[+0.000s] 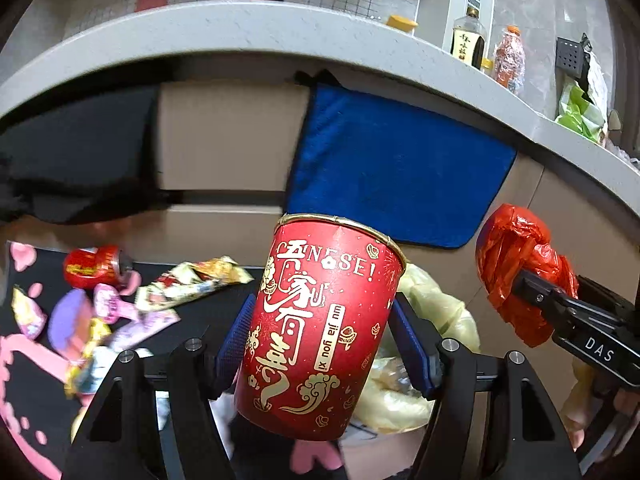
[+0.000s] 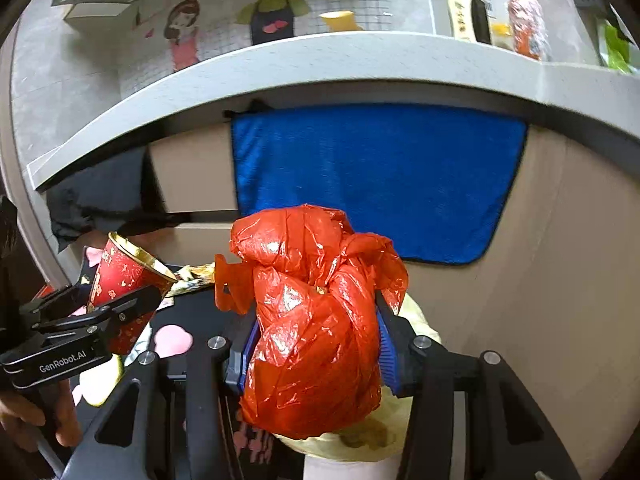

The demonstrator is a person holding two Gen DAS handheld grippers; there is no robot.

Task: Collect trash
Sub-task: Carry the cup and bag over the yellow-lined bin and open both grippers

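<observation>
A red paper cup (image 1: 320, 328) with gold print and a gold rim sits tilted between the blue pads of my left gripper (image 1: 322, 344), which is shut on it. The same red paper cup (image 2: 128, 284) shows at the left of the right wrist view. My right gripper (image 2: 316, 344) is shut on a crumpled red plastic bag (image 2: 316, 312), and that red plastic bag (image 1: 516, 268) appears at the right of the left wrist view. Both loads hang over a bin lined with a pale yellow bag (image 1: 436, 320), whose liner (image 2: 352, 440) shows below the red bag.
Several snack wrappers (image 1: 120, 312) and a red can (image 1: 92, 266) lie on a black mat with pink shapes (image 1: 24, 380). A blue towel (image 2: 376, 180) hangs on the cabinet front under a grey counter (image 2: 320, 64) with bottles (image 1: 468, 40). A hand (image 2: 24, 420) grips the left tool.
</observation>
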